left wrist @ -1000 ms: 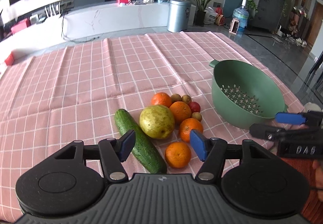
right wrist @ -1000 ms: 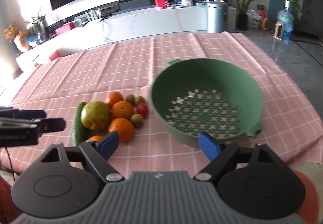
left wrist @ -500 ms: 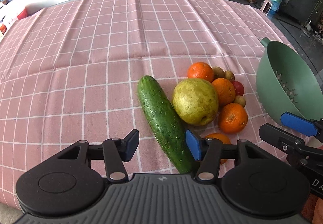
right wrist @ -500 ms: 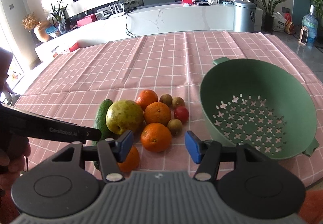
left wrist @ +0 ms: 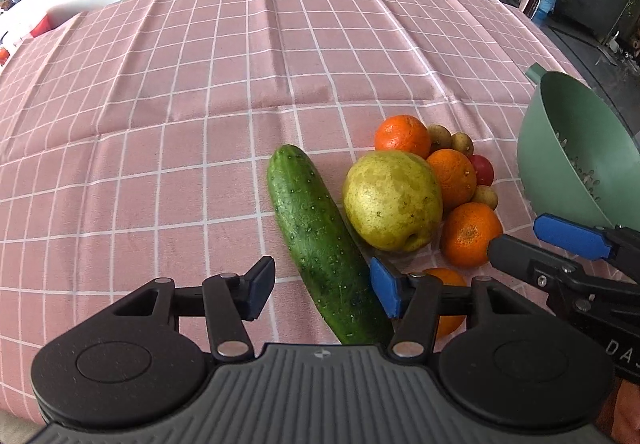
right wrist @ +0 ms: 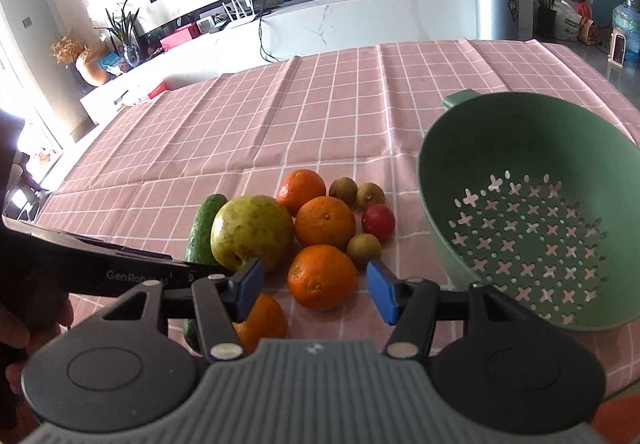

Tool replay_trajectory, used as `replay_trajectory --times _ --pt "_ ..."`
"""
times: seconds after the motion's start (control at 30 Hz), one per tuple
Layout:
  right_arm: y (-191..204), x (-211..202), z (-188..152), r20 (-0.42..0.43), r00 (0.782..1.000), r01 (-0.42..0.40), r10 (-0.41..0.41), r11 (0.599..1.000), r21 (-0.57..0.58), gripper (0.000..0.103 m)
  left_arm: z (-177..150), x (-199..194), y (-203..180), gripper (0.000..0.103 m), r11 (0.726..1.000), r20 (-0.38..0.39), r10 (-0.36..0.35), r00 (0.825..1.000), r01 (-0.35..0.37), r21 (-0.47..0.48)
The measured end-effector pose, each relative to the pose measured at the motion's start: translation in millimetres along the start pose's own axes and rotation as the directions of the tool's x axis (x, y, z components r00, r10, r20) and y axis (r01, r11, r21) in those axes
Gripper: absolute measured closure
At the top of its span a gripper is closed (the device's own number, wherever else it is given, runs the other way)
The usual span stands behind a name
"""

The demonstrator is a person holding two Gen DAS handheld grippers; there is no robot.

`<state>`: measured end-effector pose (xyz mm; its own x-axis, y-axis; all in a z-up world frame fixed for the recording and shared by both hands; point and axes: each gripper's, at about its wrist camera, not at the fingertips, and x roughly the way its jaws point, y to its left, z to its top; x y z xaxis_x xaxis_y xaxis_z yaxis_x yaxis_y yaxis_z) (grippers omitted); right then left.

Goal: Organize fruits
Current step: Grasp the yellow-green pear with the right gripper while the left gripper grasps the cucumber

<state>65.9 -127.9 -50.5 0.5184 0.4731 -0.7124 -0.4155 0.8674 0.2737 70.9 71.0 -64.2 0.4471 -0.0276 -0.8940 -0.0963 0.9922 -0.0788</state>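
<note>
on the pink checked tablecloth (left wrist: 168, 132), the left gripper (left wrist: 320, 290), its jaws opening around the long green cucumber (left wrist: 320, 236) without pressing it, is best centred first, while the right gripper (right wrist: 314, 286), jaws apart and empty, is kept over the round orange tangerine (right wrist: 322, 276).

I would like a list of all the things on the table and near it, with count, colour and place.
cucumber: 1, green, left of the pile, lying between the left gripper's opening jaws, untouched
pear: 1, yellow-green, beside the cucumber
oranges: 4, orange, clustered around the pear
tomato: 1, red, right side of the pile
small fruits: 3, brown, around the tomato
colander: 1, green, right of the pile, empty
tablecloth: 1, pink check, covering the table
bin: 1, grey, behind the table
left gripper: 1, black with blue pads, over the cucumber
right gripper: 1, same colours, open, around the nearest orange without pressing it
</note>
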Motion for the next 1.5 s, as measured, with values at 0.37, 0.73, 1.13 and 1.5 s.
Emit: replay_trajectory --times 0.37,0.73,1.13,1.5 --pt "28.0 21.6 2.5 -0.013 0.996 -0.09 0.089 0.992 -0.087 0.048 5.1 3.7 37.5 0.04 0.98 0.006 -0.066 0.998 0.066 -0.185" --pt "52.2 47.5 7.0 -0.003 1.0 -0.015 0.015 0.977 -0.213 0.046 3.8 2.4 51.6 0.043 0.97 0.05 -0.083 0.995 0.092 -0.224" --pt "73.9 70.0 3.3 0.043 0.995 0.103 -0.094 0.946 -0.306 0.037 4.6 6.0 55.9 0.043 0.966 0.083 -0.099 0.992 0.116 -0.232" --pt "66.1 40.4 6.8 0.072 0.993 0.107 -0.088 0.944 -0.313 0.043 6.6 11.8 52.1 0.043 0.968 0.094 -0.119 0.988 0.137 -0.212"
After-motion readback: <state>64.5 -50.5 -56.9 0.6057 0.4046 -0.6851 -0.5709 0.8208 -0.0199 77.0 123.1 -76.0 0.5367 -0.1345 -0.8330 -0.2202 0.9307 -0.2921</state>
